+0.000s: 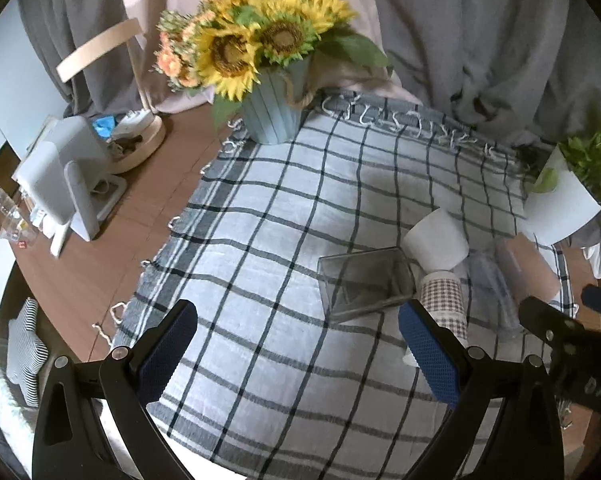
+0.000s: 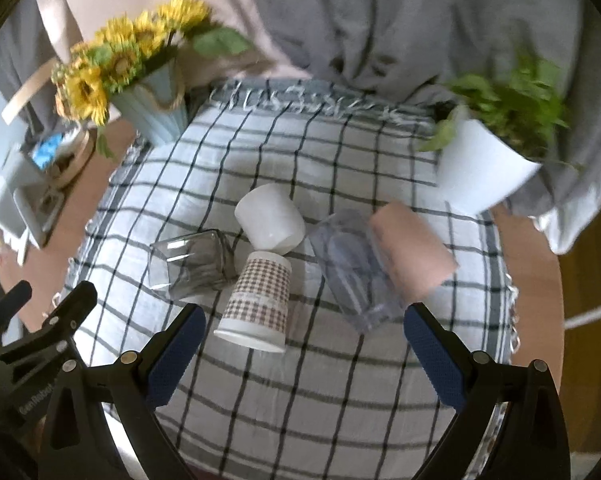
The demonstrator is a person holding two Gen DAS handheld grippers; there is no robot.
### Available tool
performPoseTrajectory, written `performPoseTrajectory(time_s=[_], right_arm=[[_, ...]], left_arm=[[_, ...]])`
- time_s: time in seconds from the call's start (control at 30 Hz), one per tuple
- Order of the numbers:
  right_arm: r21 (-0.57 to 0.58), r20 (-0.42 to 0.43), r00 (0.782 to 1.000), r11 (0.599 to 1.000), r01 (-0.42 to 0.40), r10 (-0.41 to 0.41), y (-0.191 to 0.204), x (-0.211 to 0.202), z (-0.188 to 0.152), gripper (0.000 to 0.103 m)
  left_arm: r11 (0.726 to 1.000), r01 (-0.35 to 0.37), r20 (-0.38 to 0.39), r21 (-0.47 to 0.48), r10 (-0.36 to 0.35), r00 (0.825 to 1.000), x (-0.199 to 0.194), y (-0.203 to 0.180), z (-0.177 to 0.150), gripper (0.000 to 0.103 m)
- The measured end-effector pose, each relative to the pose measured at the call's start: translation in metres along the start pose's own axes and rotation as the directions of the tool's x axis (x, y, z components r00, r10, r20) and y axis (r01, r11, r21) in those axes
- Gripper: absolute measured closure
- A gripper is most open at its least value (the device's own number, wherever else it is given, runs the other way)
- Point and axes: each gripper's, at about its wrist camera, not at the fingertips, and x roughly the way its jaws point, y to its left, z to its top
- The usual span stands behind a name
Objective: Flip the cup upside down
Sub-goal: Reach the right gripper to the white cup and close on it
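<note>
Five cups in a cluster on the checked cloth (image 2: 300,380), all already bottom-up or tipped; I can't tell which one is the target. From my right tongs (image 2: 300,354): checked cup (image 2: 258,300) dead ahead between the fingers, rim on the cloth, base up. White cup (image 2: 270,218) just behind it, touching or nearly. Grey glass (image 2: 192,264) ahead-left, square, tilted. Clear cup (image 2: 354,272) ahead-right, blurred, pink cup (image 2: 412,250) just beside it on the far right.

Right tongs wide apart, holding nothing, short of the checked cup.

Left tongs (image 1: 296,350) also wide apart, empty, over bare cloth. From there the cluster sits ahead-right: grey glass (image 1: 364,280) just past the right fingertip, checked cup (image 1: 444,300) partly hidden behind that finger, white cup (image 1: 436,240) beyond.

Each tongs shows in the other's view, at its edge.

Further out: sunflower pot (image 2: 156,112) far ahead-left, white plant pot (image 2: 480,168) far ahead-right, grey curtain (image 2: 380,20) behind. Wooden surface (image 1: 112,248) left of the cloth.
</note>
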Motion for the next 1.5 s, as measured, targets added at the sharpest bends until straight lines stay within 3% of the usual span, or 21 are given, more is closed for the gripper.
performPoseTrajectory(time_s=[0.2, 0.37, 0.83, 1.27, 1.5], right_arm=[[-0.077, -0.114, 0.993, 0.997, -0.014, 0.005, 0.005, 0.033, 0.039, 0.003], [-0.119, -0.190, 0.982, 0.992, -0.028, 0.005, 0.009, 0.060, 0.064, 0.003], [-0.216, -0.340, 0.940, 0.971, -0.105, 0.027, 0.021, 0.129, 0.095, 0.011], [-0.221, -0.407, 0.913, 0.965, -0.144, 0.043, 0.035, 0.172, 0.106, 0.024], [-0.234, -0.397, 0.918, 0.966, -0.106, 0.004, 0.040, 0.184, 0.117, 0.028]], left_arm=[[1.000, -0.020, -0.056, 0.010, 0.021, 0.998, 0.024, -0.009, 0.020, 0.001], [0.997, -0.060, -0.057, 0.050, 0.062, 0.996, 0.034, -0.015, 0.037, 0.001], [0.992, -0.115, -0.126, 0.053, 0.121, 0.985, 0.079, -0.021, 0.052, 0.001], [0.986, -0.124, -0.161, 0.110, 0.141, 0.977, 0.109, -0.021, 0.061, 0.001], [0.987, -0.103, -0.191, 0.123, 0.125, 0.974, 0.118, -0.024, 0.063, 0.001]])
